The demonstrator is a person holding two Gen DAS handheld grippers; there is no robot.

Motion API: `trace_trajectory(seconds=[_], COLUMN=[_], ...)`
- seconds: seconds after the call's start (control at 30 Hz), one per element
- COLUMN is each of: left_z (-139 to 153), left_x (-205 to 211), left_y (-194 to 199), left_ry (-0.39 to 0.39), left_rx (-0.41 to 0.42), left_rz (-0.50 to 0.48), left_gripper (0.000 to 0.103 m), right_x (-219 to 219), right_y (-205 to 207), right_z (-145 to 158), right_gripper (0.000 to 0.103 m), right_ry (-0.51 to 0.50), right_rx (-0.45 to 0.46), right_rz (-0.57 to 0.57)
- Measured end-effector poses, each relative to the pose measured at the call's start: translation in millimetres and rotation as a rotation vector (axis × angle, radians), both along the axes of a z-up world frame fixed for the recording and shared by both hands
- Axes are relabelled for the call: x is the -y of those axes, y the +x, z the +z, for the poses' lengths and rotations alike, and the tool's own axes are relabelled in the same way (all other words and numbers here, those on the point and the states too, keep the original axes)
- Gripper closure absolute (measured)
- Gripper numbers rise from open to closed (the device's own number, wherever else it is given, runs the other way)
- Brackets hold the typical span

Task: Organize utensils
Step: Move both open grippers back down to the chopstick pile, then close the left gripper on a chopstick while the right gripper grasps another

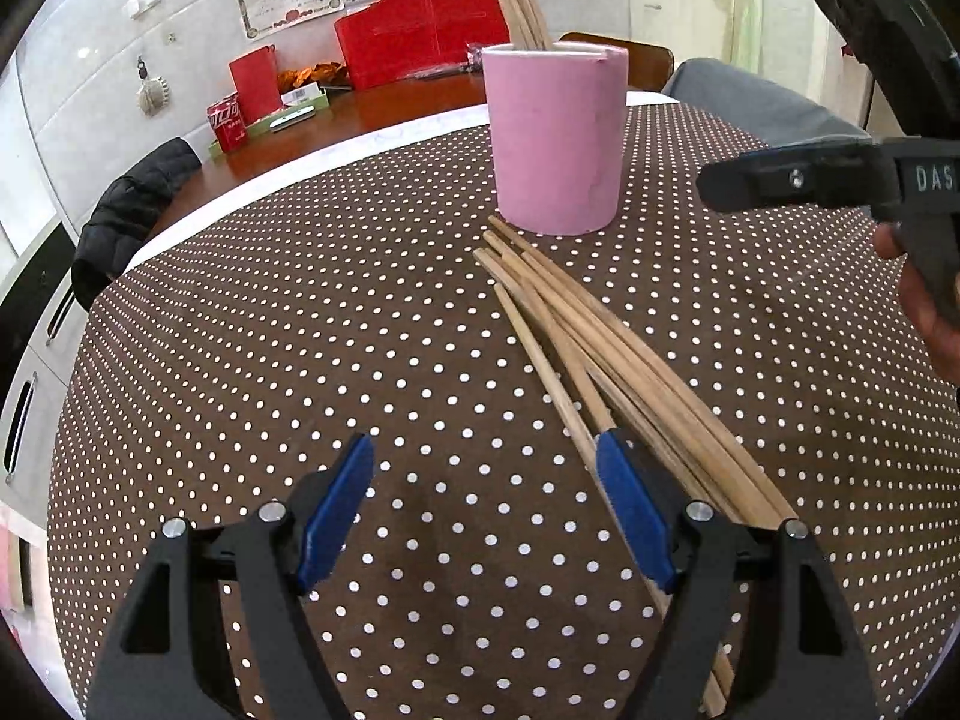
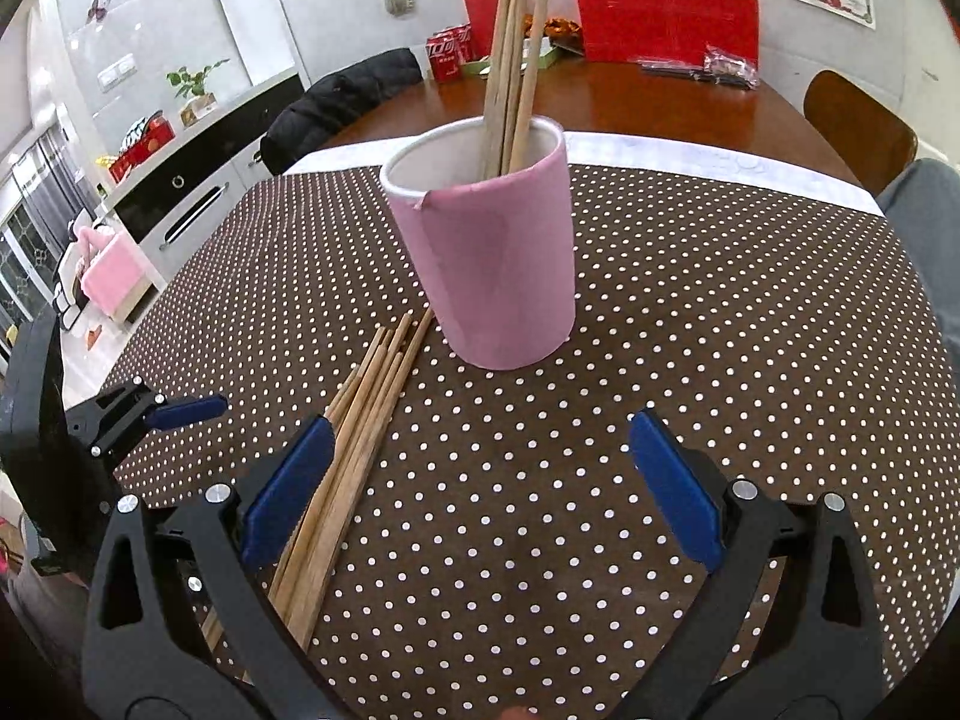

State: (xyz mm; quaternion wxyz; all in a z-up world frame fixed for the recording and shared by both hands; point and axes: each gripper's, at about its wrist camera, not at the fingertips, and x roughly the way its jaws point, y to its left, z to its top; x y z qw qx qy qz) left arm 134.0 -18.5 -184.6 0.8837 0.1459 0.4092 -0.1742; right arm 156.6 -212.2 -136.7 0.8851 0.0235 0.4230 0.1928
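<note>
With both claws spread and empty, I'd pinch one loose wooden chopstick (image 1: 606, 354) mid-shaft using my left claw (image 1: 486, 516), then drop it upright into the pink cylindrical cup (image 1: 555, 144); right claw (image 2: 480, 492) waits.

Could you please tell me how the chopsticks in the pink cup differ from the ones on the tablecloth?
The chopsticks in the pink cup stand nearly upright, a few leaning against the rim; the chopsticks on the tablecloth lie flat in a larger, loosely fanned bundle beside the pink cup. Both are plain light wood, and neither open gripper holds any.
</note>
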Motion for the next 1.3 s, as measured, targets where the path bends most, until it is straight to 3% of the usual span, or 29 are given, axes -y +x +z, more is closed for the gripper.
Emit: trace_trajectory(seconds=[0.13,0.4,0.9,1.07,1.17,1.3], left_z=[-1,-5,-1,-1,-1,0], left_x=[4,18,5,1,0,1], left_y=[-5,-11,-2,4,12,21], left_ry=[0.02,0.042,0.052,0.045,0.025,0.022], left_rx=[0.032,0.012,0.017,0.012,-0.002,-0.007], left_rz=[-0.006,-0.017,0.02,0.039,0.054,0.069], left_gripper=[0.027,0.027,0.027,0.027,0.027,0.027], right_x=[-9,-49,-70,-59,-61,-79], right_y=[2,-5,-8,2,10,20], right_z=[-8,-32,-46,-39,-38,-43], right_gripper=[0.006,0.006,0.007,0.034,0.036,0.039], right_ry=[-0.038,-0.185,-0.333,-0.281,-0.239,-0.253], right_rx=[-0.031,-0.071,-0.045,-0.043,-0.038,-0.019], right_rz=[0.027,0.136,0.102,0.053,0.055,0.058])
